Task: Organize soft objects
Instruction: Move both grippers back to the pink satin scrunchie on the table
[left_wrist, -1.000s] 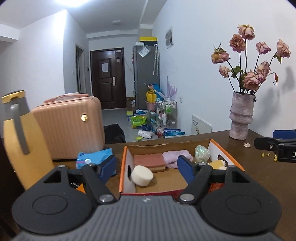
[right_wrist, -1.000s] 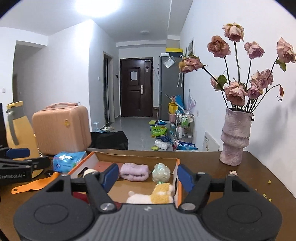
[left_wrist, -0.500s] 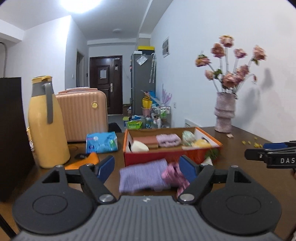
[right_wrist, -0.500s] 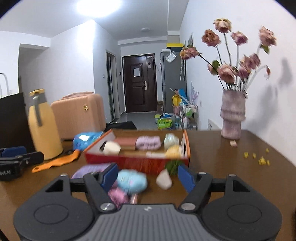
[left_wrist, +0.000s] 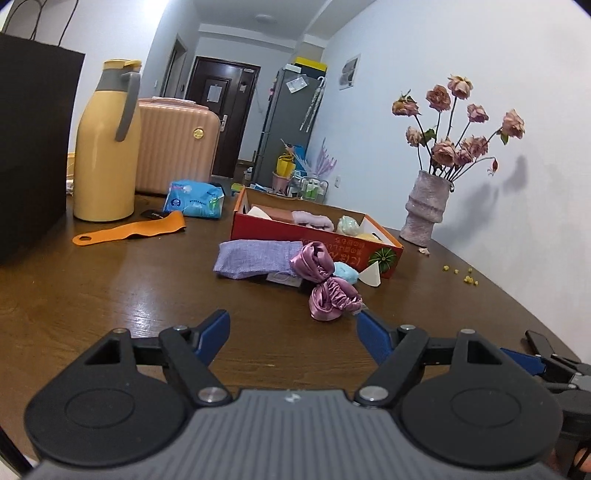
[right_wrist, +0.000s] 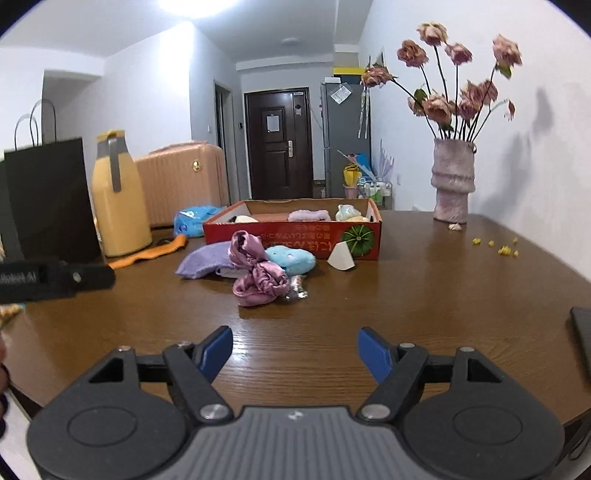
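A red cardboard box (left_wrist: 314, 242) (right_wrist: 295, 236) sits on the brown table and holds a pink sponge, a pink towel roll and other soft items. In front of it lie a purple cloth pouch (left_wrist: 251, 258) (right_wrist: 203, 258), pink satin scrunchies (left_wrist: 325, 284) (right_wrist: 258, 275), a light blue plush (left_wrist: 345, 273) (right_wrist: 291, 256) and a white wedge sponge (left_wrist: 371, 275) (right_wrist: 341, 256). My left gripper (left_wrist: 293, 332) is open and empty, low over the table before the scrunchies. My right gripper (right_wrist: 295, 349) is open and empty, further back.
A yellow jug (left_wrist: 105, 147) and a black paper bag (left_wrist: 29, 147) stand at the left. An orange strap (left_wrist: 129, 232) and a blue tissue pack (left_wrist: 194, 199) lie near them. A vase of dried roses (left_wrist: 428, 206) stands at the right, with yellow crumbs (right_wrist: 498, 247) nearby.
Both grippers have pulled back from over the box and come down low over the table. The loose soft items in front of the box have come into view.
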